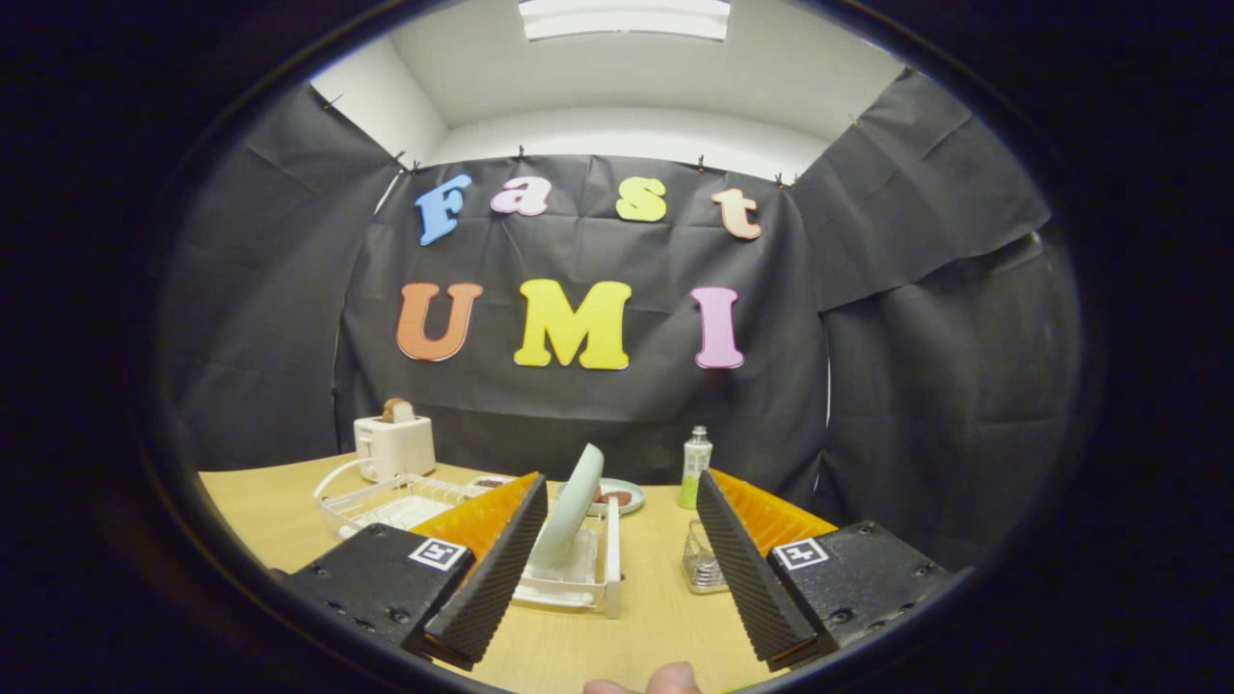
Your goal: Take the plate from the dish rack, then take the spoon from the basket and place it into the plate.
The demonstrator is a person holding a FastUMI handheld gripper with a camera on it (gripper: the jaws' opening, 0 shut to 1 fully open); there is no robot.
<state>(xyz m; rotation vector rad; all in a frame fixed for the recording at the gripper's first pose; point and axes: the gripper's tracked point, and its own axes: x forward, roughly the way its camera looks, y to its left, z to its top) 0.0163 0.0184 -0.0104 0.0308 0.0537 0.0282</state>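
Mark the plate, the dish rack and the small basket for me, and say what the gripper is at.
plate [576, 501]: gripper view, on its upright rim.
dish rack [611, 564]: gripper view, on its near end wall.
basket [702, 569]: gripper view, on its wire side.
gripper [617, 569]: gripper view, fingers open, holding nothing.

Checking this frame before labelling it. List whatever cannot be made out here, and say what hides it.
- Dish rack: its near left part is behind one finger of the open gripper.
- Plate: stands on edge in the rack; its lower rim is hidden by the rack and finger.
- Mesh basket: partly behind the other finger; too small to tell a spoon inside.
- Small dish behind the plate: contents too small to identify.
- Toaster: the item in its slot is indistinct.
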